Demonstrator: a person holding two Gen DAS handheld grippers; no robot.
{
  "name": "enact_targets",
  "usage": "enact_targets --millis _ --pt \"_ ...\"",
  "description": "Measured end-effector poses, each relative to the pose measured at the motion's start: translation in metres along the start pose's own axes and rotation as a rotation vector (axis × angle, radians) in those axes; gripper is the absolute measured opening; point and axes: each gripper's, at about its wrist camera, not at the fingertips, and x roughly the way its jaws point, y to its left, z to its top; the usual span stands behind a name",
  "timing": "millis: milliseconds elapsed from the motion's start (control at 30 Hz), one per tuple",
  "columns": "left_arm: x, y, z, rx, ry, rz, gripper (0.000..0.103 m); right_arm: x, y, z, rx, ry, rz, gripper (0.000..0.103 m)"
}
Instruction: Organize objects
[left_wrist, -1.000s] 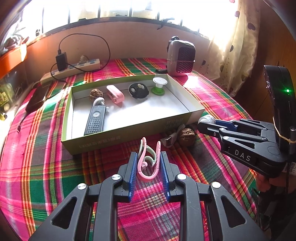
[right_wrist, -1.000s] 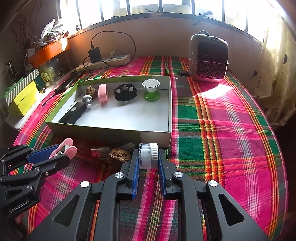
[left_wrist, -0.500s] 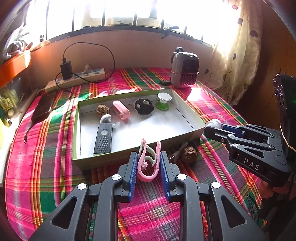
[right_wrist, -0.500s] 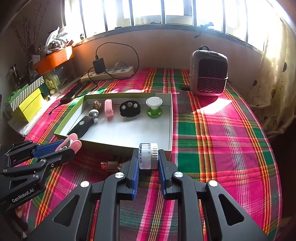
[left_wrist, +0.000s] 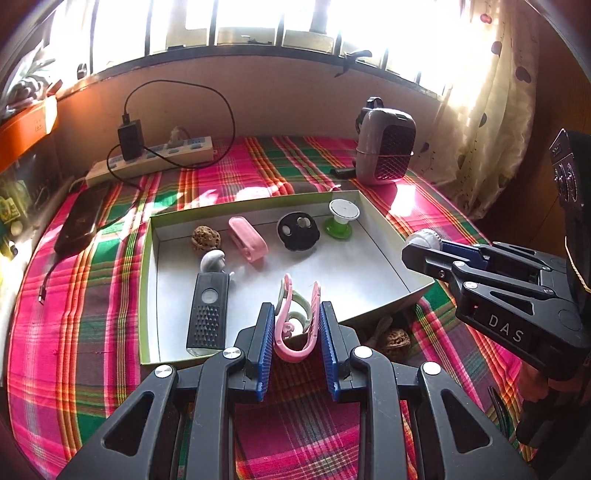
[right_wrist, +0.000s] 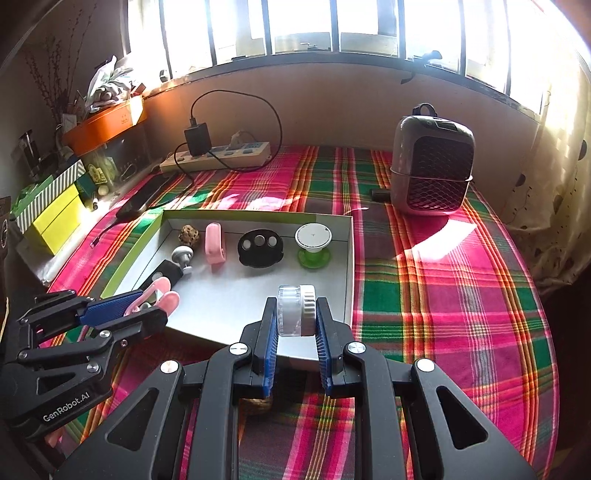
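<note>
1. The left gripper (left_wrist: 297, 328) pinches a pink clip (left_wrist: 295, 332) in its jaws, above the near edge of the box (left_wrist: 146, 295).
2. The right gripper (right_wrist: 295, 325) pinches a small clear jar (right_wrist: 295, 310), above the box's near right corner.
3. A walnut (left_wrist: 395, 341) lies on the plaid cloth (left_wrist: 74, 332) just outside the box's near wall.

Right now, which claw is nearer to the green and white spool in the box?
Right. The right claw, holding a small jar, is over the box's near edge, straight before the spool. The left claw, holding a pink clip, is farther to the left.
</note>
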Motion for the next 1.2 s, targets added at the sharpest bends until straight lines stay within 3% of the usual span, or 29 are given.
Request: enact_targets --millis 567,1200 --pt "0.042 0.004 0.016 -0.008 0.047 0.022 0.022 0.050 -0.004 0.019 -0.003 0.059 0.007 0.020" --pt "0.069 0.007 0.018 -0.012 0.090 0.045 0.022 0.076 -0.005 0.019 -0.030 0.094 0.001 0.020"
